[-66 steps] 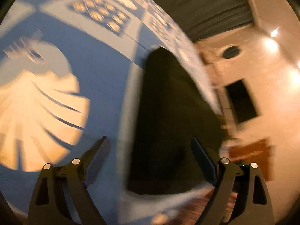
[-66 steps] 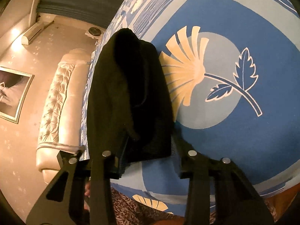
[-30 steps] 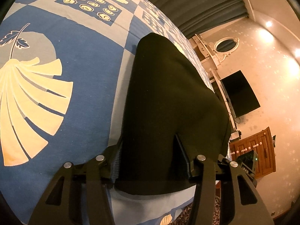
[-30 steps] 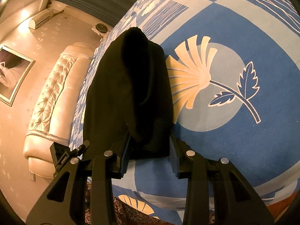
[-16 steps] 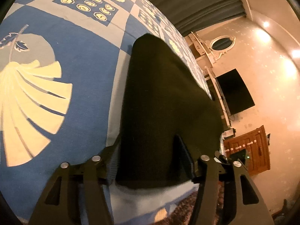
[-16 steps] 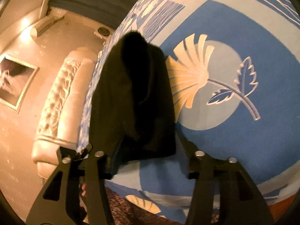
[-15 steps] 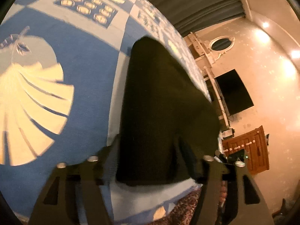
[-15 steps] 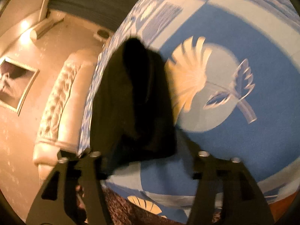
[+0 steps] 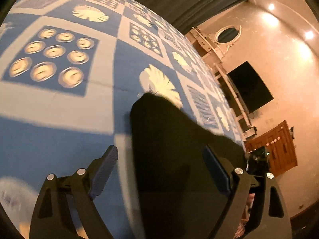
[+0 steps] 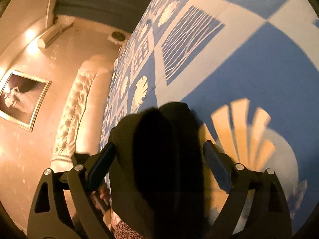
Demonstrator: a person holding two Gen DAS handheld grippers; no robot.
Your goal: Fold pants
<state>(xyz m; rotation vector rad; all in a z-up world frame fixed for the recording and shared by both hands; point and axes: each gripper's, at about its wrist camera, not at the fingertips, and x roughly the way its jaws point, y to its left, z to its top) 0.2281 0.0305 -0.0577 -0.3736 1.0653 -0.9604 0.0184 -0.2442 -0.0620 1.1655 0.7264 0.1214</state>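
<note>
The black pants (image 9: 175,155) lie folded on the blue and cream patterned bed cover (image 9: 59,99), near its front edge. In the left wrist view my left gripper (image 9: 161,171) is open, its fingers wide apart on either side of the pants with gaps showing. In the right wrist view the pants (image 10: 159,159) show as a dark folded heap between the fingers of my right gripper (image 10: 159,165), which is also open and not touching the cloth.
A tufted cream headboard (image 10: 79,115) and a framed picture (image 10: 22,99) stand at the left of the right wrist view. A wall TV (image 9: 249,87), a shelf and a wooden cabinet (image 9: 275,149) are at the right of the left wrist view.
Both grippers have opened and let go of the pants. Both have moved forward over the bed, and the pants now look shorter and doubled over.
</note>
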